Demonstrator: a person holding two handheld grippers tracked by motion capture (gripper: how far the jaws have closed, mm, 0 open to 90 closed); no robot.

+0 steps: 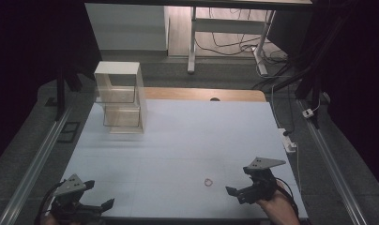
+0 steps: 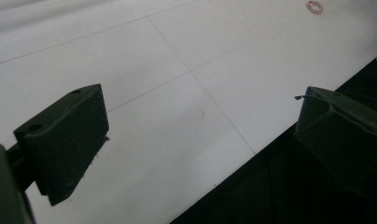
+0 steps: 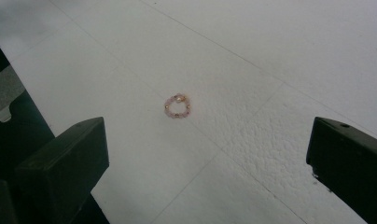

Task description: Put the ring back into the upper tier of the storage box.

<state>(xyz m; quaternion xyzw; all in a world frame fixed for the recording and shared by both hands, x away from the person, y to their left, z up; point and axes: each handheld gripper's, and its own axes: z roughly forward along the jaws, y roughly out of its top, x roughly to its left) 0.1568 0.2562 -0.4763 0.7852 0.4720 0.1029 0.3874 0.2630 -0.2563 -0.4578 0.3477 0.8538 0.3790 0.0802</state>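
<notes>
While both grippers are held low at the near edge of the table [image 1: 178,136], a small pink beaded bracelet [image 1: 208,182] is seen lying flat on the white surface, close to that near edge and right of its middle. And the right gripper [image 1: 236,193] is pointed straight at it: in the right gripper view the bracelet [image 3: 177,106] is framed between the two black jaws, which are spread wide with nothing between them, and it is kept apart from both. No contact is made. Over at the near left corner, the left gripper [image 1: 104,205] is parked right on the table's edge, its jaws likewise parted and nothing gripped; in the left gripper view one jaw is seen over the white surface and the other out past the edge, with the bracelet [image 2: 314,7] caught far off at the top of the frame. A clear, white-topped display stand [image 1: 122,96] is set near the far left corner, well apart from everything else.
</notes>
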